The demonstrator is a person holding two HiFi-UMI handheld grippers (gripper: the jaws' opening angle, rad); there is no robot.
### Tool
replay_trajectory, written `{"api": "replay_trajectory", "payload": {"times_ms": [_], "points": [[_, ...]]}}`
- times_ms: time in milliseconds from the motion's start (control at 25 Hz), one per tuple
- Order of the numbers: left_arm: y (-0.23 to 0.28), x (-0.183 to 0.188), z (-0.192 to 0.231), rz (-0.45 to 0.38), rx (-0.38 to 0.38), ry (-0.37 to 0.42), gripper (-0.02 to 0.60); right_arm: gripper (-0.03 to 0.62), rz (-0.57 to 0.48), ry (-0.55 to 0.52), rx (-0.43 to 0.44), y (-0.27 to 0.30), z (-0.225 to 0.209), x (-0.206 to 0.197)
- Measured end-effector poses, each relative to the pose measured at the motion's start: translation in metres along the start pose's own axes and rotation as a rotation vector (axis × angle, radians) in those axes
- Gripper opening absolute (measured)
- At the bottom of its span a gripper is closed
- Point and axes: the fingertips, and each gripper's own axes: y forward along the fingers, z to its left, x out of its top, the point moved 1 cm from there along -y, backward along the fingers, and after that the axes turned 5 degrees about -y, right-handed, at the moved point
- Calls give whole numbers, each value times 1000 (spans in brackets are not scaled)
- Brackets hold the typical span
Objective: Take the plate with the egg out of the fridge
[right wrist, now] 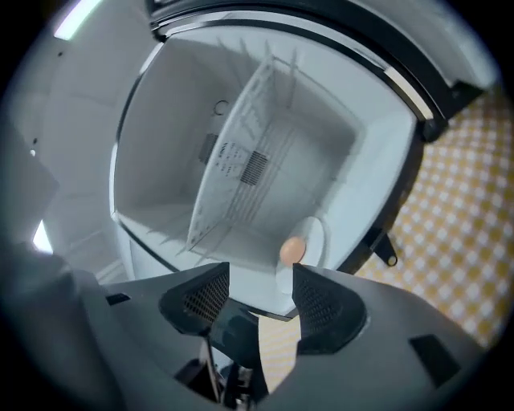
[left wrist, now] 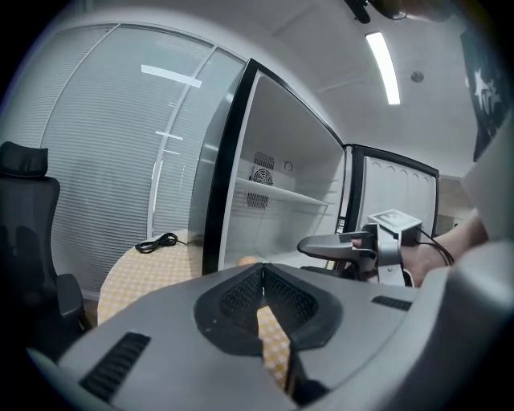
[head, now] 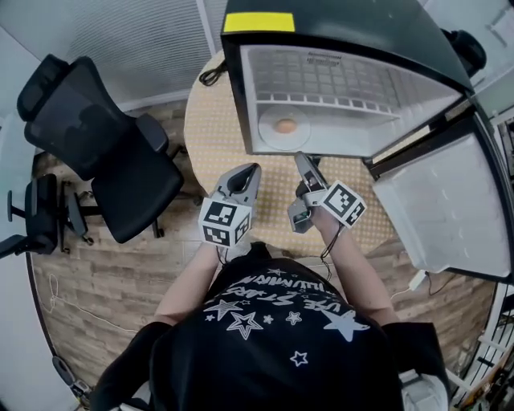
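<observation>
A white plate (head: pixel 273 136) with a brown egg (head: pixel 284 125) lies on the floor of the open small fridge (head: pixel 257 22), near its front left. My left gripper (head: pixel 250 172) hangs over the table just in front of the fridge opening, its jaws shut with nothing between them. Its own view shows the pads meeting at the left gripper (left wrist: pixel 261 271) tips and the egg (left wrist: pixel 248 261) peeking just beyond. My right gripper (head: pixel 304 165) is beside it, rolled to one side. In the right gripper view, the right gripper (right wrist: pixel 261 282) stands open and empty, with the egg (right wrist: pixel 292 250) and plate (right wrist: pixel 312 238) straight ahead.
The fridge stands on a round table with a yellow checked cloth (head: pixel 209 136). Its door (head: pixel 450 201) swings open at the right. A wire shelf (head: pixel 321 80) spans the fridge above the plate. A black cable (head: pixel 210 75) lies at the table's back and an office chair (head: pixel 96 136) stands left.
</observation>
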Motion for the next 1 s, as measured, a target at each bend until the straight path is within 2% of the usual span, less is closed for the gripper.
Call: {"api": "replay_trajectory", "payload": {"times_ms": [120, 320, 520, 840, 1000], "points": [[6, -5, 9, 14, -10, -11, 9, 232, -41, 148, -27, 13, -16, -2], [13, -10, 19, 34, -30, -17, 9, 232, -50, 207, -61, 30, -30, -7], [21, -10, 27, 37, -48, -20, 9, 232, -72, 334, -63, 42, -39, -12], [27, -13, 37, 49, -64, -19, 9, 231, -79, 416, -94, 58, -53, -21], [29, -14, 40, 52, -67, -19, 9, 230, -73, 419, -107, 64, -55, -25]]}}
